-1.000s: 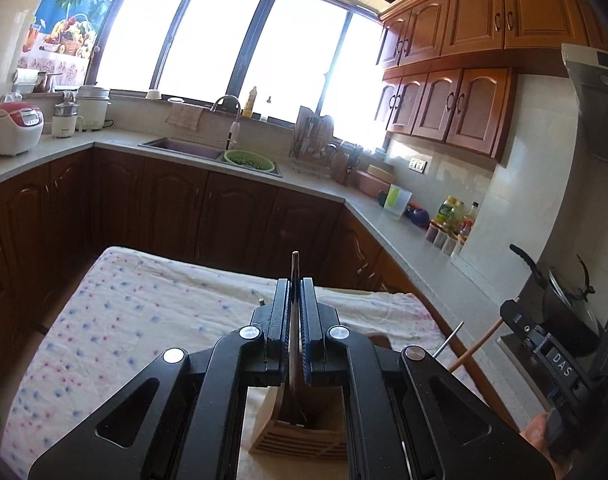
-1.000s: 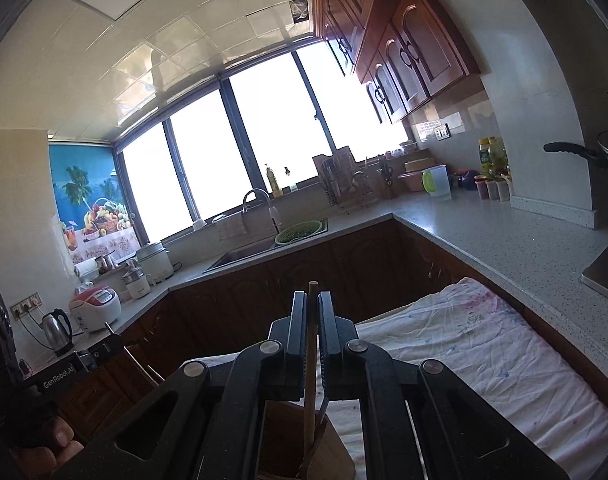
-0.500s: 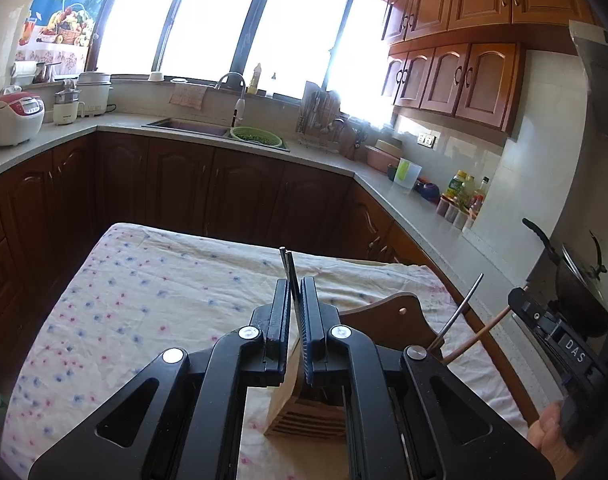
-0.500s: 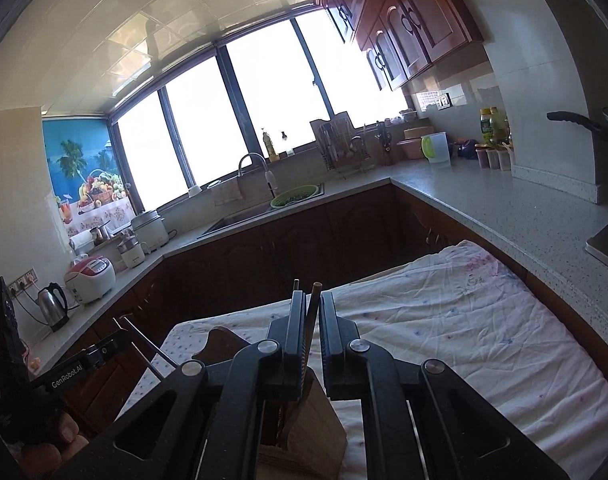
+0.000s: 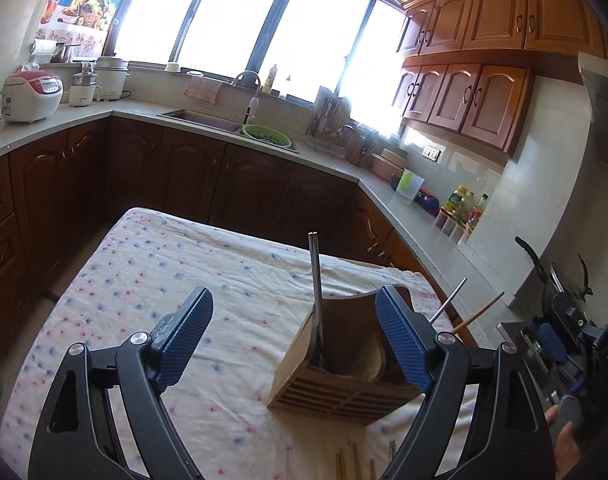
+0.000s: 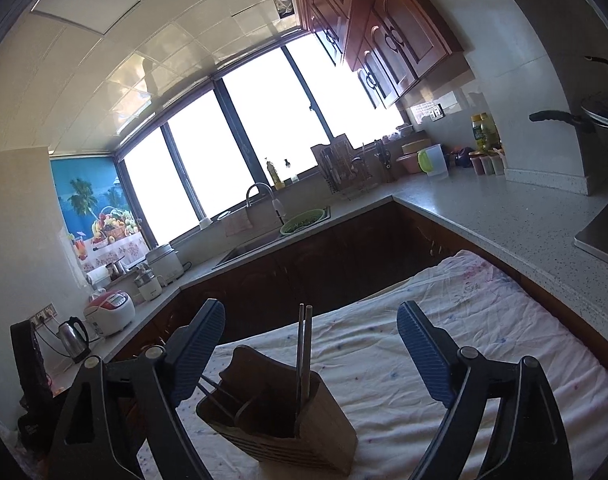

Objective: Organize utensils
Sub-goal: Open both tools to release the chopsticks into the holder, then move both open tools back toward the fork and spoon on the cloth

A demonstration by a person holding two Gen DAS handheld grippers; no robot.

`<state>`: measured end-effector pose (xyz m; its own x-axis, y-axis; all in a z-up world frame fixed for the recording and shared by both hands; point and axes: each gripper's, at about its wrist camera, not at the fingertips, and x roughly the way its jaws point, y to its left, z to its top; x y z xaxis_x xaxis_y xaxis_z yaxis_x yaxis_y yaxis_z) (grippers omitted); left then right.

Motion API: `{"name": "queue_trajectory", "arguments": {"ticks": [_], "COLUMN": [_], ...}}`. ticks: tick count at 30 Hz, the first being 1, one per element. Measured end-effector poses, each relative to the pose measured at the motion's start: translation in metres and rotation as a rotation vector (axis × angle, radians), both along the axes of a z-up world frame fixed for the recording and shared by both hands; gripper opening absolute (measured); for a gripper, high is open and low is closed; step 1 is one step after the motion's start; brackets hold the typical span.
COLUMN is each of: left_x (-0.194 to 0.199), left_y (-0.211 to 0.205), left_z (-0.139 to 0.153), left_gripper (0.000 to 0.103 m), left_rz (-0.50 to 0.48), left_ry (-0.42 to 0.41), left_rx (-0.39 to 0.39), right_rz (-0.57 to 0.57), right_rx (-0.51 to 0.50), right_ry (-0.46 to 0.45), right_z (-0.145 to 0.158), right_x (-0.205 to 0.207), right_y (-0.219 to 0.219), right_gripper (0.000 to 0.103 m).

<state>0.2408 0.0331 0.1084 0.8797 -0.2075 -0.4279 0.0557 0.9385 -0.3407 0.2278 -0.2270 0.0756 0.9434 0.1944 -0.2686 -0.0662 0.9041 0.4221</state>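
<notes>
A wooden utensil holder [image 5: 335,384] stands on a flowered tablecloth [image 5: 164,280]; it also shows in the right wrist view [image 6: 296,436]. A metal chopstick [image 5: 315,296] stands upright in it. Two more sticks [image 5: 463,312] lean out at its right side. In the right wrist view a pair of chopsticks [image 6: 304,352] stands in the holder. My left gripper [image 5: 294,340] is open and empty above the holder. My right gripper [image 6: 311,360] is open and empty above it too. More chopsticks [image 5: 347,464] lie on the cloth near the bottom edge.
A kitchen counter [image 5: 423,232] runs round the table, with a sink [image 5: 200,118], a green colander [image 5: 268,136], a rice cooker [image 5: 30,96] and bottles [image 5: 463,204]. A pan [image 5: 551,276] sits at the right. The right gripper shows in the left view [image 5: 563,348].
Both grippers have opened and let go of the chopsticks they held, which now stand in the holder. Both grippers have drawn back a little.
</notes>
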Motion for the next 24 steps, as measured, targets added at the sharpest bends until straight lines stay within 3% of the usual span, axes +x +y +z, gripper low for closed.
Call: {"name": "queue_trajectory", "arguments": {"ticks": [6, 24], "left_x": [-0.031, -0.097], "left_y": [0.008, 0.0], "left_z": [-0.012, -0.083], "left_gripper": [0.089, 0.089], "left_rz": [0.017, -0.044], "left_ry": [0.042, 0.23], "left_rx": [0.008, 0.011], "right_rz": [-0.022, -0.035], "right_rx": [0.018, 0.001], "right_ry": [0.014, 0.19], "right_z": [-0.004, -0.063], "right_x": [-0.038, -0.114], "right_y": [-0.015, -0.028], "right_gripper": [0.097, 0.098]}}
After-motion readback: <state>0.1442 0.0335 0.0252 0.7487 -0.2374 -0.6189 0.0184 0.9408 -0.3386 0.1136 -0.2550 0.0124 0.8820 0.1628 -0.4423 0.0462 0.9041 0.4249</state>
